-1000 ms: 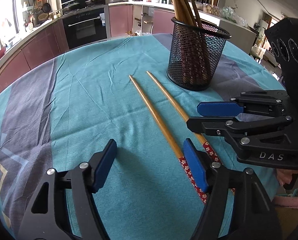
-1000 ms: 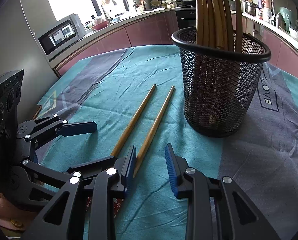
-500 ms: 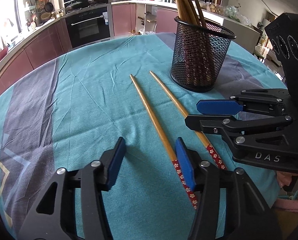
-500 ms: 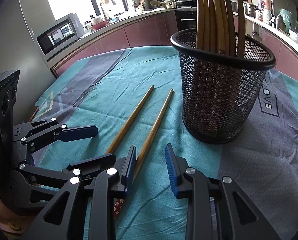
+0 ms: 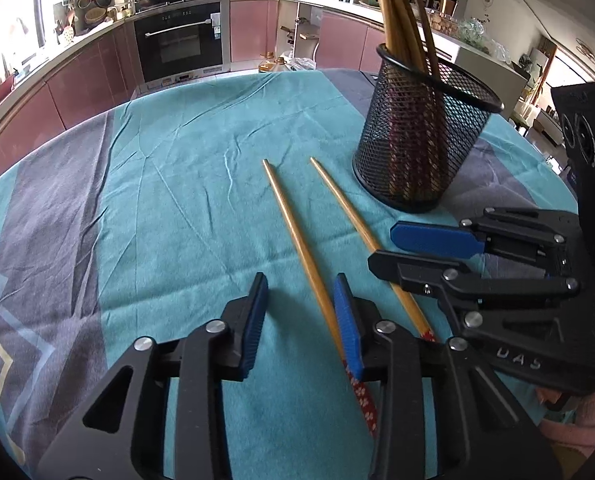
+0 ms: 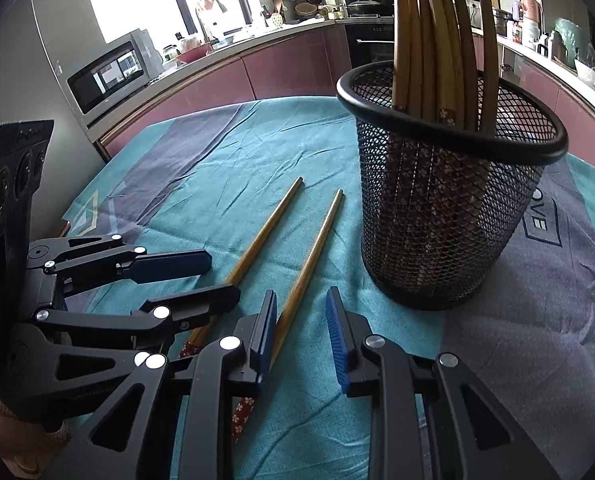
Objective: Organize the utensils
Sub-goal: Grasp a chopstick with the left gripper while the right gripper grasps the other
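Note:
Two wooden chopsticks with red flowered ends lie side by side on the teal tablecloth: a left one point(image 5: 297, 236) point(image 6: 263, 236) and a right one point(image 5: 353, 220) point(image 6: 311, 256). A black mesh holder point(image 5: 421, 136) point(image 6: 445, 216) with several chopsticks stands just beyond them on the right. My left gripper point(image 5: 301, 312) is open and low, with the left chopstick between its fingers near the right pad. My right gripper point(image 6: 301, 328) is open, with the right chopstick passing by its left pad. Each gripper shows in the other's view.
The table edge curves round at the back, with kitchen cabinets and an oven point(image 5: 181, 44) beyond. A microwave point(image 6: 109, 72) stands at the left in the right wrist view. Grey bands cross the tablecloth point(image 5: 169, 184).
My left gripper has narrowed its opening and moved forward and right, so the left chopstick now lies between its fingers. My right gripper has moved slightly closer to the holder.

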A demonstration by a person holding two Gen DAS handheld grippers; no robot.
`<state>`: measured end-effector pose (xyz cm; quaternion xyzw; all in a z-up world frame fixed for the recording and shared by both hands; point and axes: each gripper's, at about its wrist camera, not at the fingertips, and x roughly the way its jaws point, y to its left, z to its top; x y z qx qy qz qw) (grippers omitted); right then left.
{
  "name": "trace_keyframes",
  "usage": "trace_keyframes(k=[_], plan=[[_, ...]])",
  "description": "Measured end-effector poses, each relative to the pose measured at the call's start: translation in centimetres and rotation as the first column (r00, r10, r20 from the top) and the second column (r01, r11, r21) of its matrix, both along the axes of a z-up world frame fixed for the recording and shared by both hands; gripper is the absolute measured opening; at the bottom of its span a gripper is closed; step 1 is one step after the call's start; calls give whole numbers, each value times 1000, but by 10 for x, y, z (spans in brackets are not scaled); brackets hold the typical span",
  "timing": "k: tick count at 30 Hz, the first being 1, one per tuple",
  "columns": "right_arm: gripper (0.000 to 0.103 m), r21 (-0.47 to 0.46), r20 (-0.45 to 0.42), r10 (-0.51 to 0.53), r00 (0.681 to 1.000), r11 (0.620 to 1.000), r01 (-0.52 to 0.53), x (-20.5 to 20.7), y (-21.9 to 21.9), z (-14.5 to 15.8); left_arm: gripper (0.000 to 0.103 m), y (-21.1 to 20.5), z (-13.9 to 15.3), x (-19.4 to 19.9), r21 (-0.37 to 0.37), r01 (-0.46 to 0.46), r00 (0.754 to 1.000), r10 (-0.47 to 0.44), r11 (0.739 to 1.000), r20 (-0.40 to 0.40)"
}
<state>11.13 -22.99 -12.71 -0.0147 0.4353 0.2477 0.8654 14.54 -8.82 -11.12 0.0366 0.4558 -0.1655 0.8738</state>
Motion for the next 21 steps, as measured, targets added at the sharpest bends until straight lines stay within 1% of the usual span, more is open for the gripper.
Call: trace_keyframes(k=[4,6,7,9,13,15,21], plan=[[20,7,-3,-5,1000,1000,5,3,-1,0,26,-4,0,2,6,13,1000,-13,1000,0],[15,19,-10,-10,1000,1000,10,5,-4,-1,19,-5,0,2,1,17,1000,-17,1000,-1],[12,23,-12,-13,1000,1000,13,6,-5,-1,17,-5,0,2,-1,17,1000,-17,1000,-2],[10,40,-21,-17,1000,999,18,7,-8,-2,13,-5,-1,1,-4,15,1000,-15,1000,-3],[9,66,-32,-28,999,997,30,8,-12,-2,12,-4,-1,0,-20,-7,1000,7,1000,-3],[7,87,-43,-32,999,996,35,8,-14,-2,8,-4,-1,-1,-29,-17,1000,17,999,-2],[6,113,-51,-44,998,992,50,5,-20,-1,8,-1,-1,-6,-43,-29,1000,29,999,-3]])
